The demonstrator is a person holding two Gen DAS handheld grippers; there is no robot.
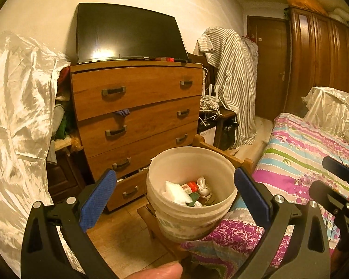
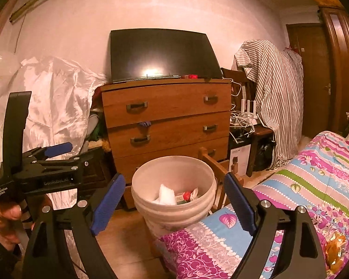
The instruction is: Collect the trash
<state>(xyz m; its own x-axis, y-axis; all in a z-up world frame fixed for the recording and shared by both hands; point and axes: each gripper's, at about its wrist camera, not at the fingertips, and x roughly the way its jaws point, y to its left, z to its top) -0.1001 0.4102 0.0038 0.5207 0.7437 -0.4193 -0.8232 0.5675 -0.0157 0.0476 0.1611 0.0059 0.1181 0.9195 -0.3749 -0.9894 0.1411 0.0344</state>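
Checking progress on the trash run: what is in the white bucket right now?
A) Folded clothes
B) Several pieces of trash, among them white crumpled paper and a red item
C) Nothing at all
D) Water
B: the white bucket holds white crumpled paper and a red item.

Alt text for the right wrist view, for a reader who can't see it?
The open right gripper frames a white bucket holding trash, beside a floral bedspread. Behind stand a wooden dresser with a TV on top; the left gripper is at left.
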